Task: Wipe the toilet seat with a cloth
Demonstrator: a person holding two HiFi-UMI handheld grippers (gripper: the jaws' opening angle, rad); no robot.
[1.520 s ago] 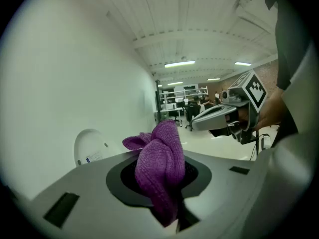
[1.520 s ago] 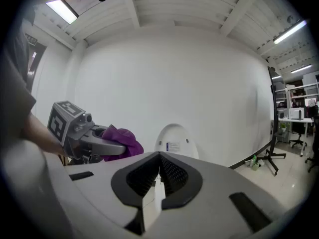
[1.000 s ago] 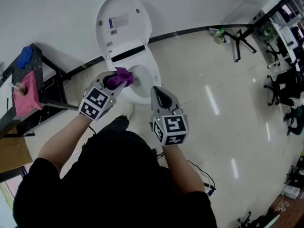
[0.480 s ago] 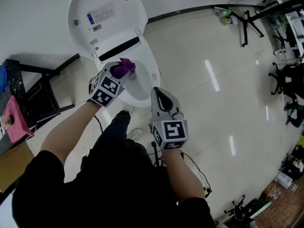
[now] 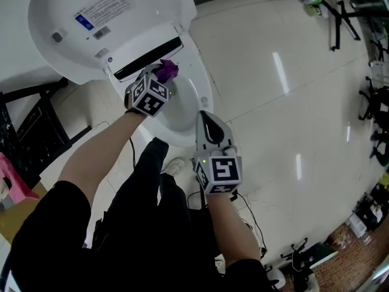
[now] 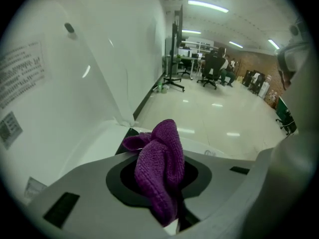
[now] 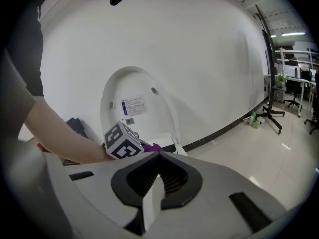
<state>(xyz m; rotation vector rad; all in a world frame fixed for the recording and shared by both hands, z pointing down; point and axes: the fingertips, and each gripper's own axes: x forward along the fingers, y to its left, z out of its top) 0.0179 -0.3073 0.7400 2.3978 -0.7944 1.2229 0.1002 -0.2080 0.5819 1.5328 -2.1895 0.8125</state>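
The white toilet has its lid [image 5: 91,23] raised against the wall, and the seat [image 5: 204,96] rings the bowl. My left gripper [image 5: 160,78] is shut on a purple cloth [image 5: 166,70] at the back of the seat, just below the hinge. In the left gripper view the cloth [image 6: 162,148] bunches out of the left gripper [image 6: 159,171], with the lid [image 6: 60,93] to the left. My right gripper [image 5: 204,117] hovers by the bowl's front right rim, shut and empty. The right gripper [image 7: 159,157] looks toward the lid [image 7: 134,103] and the cloth [image 7: 152,147].
A black rack [image 5: 30,132] stands left of the toilet, with a pink item [image 5: 8,184] at the frame edge. A cable [image 5: 252,218] runs over the glossy tiled floor. Black stands [image 5: 340,11] and office chairs [image 5: 377,102] are at the far right.
My left gripper has carried the purple cloth from the seat's left side toward the back of the seat near the hinge. The right gripper has stayed near the bowl's front.
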